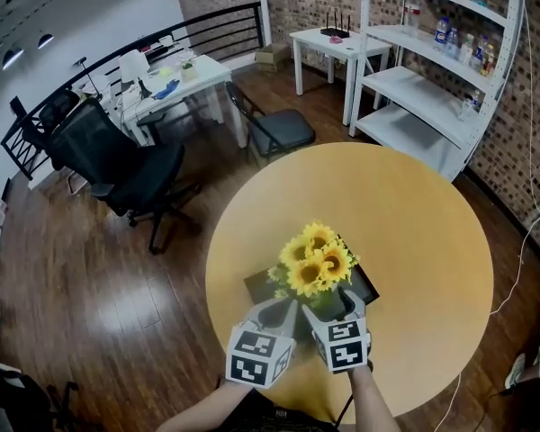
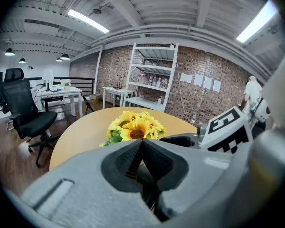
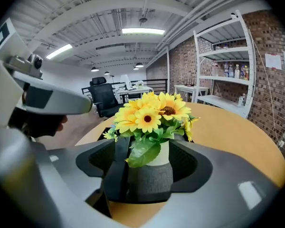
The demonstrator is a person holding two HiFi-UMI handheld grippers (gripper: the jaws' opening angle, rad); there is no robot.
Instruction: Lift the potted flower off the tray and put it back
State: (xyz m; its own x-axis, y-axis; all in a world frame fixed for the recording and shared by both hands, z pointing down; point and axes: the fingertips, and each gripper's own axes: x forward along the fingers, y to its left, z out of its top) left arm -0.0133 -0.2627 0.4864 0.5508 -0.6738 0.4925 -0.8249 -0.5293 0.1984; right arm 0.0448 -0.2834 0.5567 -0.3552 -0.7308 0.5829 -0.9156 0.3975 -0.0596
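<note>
Because the potted sunflower (image 3: 149,177) stands on its black tray (image 1: 256,286) on the round desk (image 1: 432,241), I hold my right tongs (image 3: 147,144) low, so the jaws straddle the grey pot rather than the blooms. They stand well apart with the pot between them, not yet squeezed. My left tongs (image 2: 142,144) are closed on nothing, just left of the right ones, with the flowers ahead and slightly right of them. Both tilt forward and down, my forearms side by side at the desk's near edge.
</note>
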